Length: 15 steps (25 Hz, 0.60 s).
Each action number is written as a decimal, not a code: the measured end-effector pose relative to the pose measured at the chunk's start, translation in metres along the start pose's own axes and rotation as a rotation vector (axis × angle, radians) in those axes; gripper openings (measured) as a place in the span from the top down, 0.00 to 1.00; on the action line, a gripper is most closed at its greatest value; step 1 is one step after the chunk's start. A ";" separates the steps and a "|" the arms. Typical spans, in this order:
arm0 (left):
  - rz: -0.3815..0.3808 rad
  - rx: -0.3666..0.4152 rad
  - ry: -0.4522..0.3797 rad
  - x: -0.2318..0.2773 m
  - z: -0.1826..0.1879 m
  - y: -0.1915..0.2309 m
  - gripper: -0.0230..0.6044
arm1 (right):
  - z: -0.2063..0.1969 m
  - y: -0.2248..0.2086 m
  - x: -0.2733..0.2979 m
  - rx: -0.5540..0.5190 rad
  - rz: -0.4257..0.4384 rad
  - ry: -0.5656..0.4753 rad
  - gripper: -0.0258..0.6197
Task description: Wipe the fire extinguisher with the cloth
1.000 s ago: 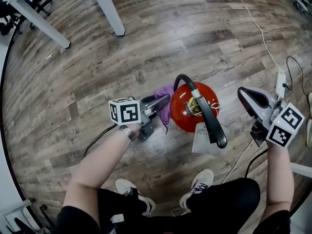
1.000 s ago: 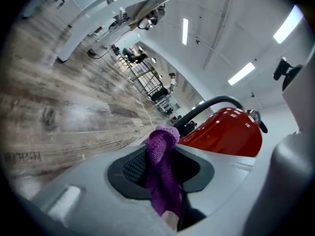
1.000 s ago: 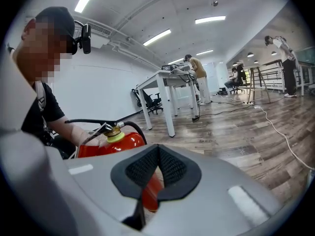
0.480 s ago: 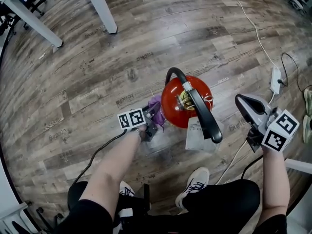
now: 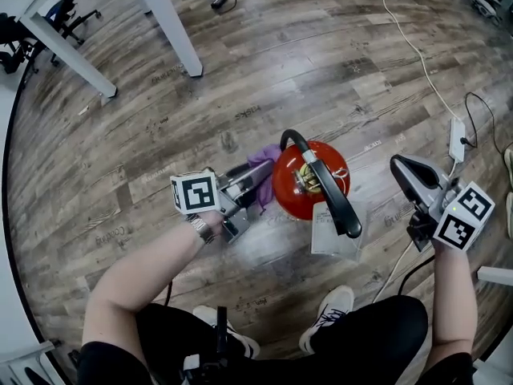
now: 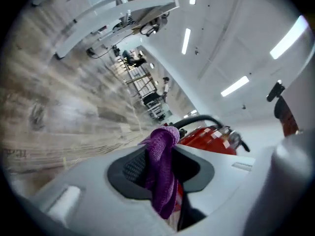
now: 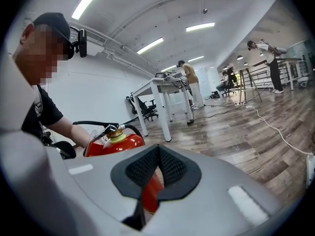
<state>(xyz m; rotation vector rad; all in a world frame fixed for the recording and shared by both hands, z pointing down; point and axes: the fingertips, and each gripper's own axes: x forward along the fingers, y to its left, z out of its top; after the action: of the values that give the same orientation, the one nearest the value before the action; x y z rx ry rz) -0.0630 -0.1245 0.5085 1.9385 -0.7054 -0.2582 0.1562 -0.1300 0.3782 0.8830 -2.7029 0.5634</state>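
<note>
Ceiling strip lights [image 7: 201, 27] give bright, even light; the floor [image 5: 321, 54] near the fire extinguisher [image 5: 292, 195] gleams; my views bow at the edges, the left one blurred.

Left gripper [image 5: 256, 175] pinches the cloth [image 6: 160, 176], forearm stretched forward; right gripper [image 5: 399, 167] held aside, jaws together

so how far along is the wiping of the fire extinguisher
Done: the cloth is clamped in the left gripper. In hand: it is at the side of the fire extinguisher, apparently touching. Left: no telling how much is wiped. The right gripper is shut, empty and off to the side.
</note>
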 end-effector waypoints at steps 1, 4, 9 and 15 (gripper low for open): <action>-0.050 0.005 -0.017 -0.002 0.015 -0.027 0.79 | 0.004 0.000 0.001 -0.001 0.001 -0.009 0.95; -0.191 0.086 -0.058 -0.006 0.054 -0.102 0.79 | 0.014 0.001 0.004 -0.010 0.008 -0.026 0.95; -0.404 0.177 -0.165 -0.013 0.070 -0.196 0.79 | 0.015 -0.001 0.009 -0.014 0.021 -0.035 0.95; -0.371 0.092 -0.444 -0.037 0.049 -0.181 0.78 | -0.004 -0.005 0.015 0.018 0.033 -0.022 0.95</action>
<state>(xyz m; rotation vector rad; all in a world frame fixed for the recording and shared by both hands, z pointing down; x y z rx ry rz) -0.0499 -0.0828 0.3225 2.1158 -0.6402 -0.9205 0.1479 -0.1395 0.3881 0.8562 -2.7409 0.5895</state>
